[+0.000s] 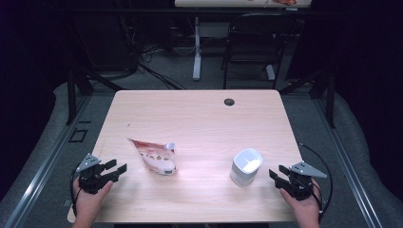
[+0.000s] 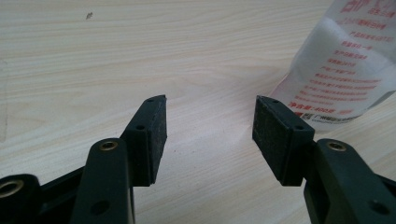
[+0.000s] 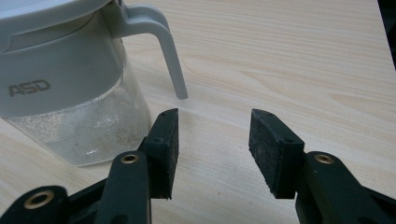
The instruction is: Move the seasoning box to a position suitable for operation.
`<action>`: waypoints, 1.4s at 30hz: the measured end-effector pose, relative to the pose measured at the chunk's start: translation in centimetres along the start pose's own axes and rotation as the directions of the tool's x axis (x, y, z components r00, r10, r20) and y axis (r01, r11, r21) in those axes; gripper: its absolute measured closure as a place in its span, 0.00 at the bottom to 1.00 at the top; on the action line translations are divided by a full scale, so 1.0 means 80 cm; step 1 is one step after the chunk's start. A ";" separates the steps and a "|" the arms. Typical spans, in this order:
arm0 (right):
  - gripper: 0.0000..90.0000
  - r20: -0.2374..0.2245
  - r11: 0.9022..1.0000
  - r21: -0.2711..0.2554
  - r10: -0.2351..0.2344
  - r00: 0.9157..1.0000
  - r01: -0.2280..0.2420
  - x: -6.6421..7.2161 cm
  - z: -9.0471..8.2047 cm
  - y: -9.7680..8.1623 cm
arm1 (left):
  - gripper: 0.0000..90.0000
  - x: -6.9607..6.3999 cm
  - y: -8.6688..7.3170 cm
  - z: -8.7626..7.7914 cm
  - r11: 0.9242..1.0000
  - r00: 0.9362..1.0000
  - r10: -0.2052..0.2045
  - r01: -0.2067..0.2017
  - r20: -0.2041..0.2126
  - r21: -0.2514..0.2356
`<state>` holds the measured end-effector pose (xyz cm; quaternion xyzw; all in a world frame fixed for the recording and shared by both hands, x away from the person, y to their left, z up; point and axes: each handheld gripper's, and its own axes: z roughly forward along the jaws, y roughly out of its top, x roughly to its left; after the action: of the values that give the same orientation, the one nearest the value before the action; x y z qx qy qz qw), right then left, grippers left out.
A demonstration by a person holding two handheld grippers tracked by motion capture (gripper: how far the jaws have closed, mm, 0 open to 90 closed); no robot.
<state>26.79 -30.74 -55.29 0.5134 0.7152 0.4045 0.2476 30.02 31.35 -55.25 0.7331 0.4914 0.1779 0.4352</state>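
Both grippers — left (image 1: 115, 171) and right (image 1: 278, 175) — sat open and empty, while the white-and-red pouch (image 1: 154, 156) lay flat, crumpled, its length running away to the left.

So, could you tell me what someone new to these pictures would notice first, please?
Probably the two things on the pale wooden table: a white pouch with red print lying left of centre, and a grey-lidded glass jar standing to its right. Then the left gripper and right gripper, each open, apart from the things, at the table's near corners.

Dark room, grey floor (image 1: 157, 83), black chair (image 1: 252, 42).
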 end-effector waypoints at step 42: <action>0.67 -0.090 0.996 0.000 -0.094 0.991 0.094 0.018 0.061 0.028 | 0.53 -0.012 -0.004 -0.001 0.999 0.998 0.051 -0.051 -0.021 0.012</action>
<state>31.21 -27.51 -56.01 0.4609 0.7498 0.4137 0.2328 29.31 30.61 -55.30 0.7460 0.4781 0.1939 0.4211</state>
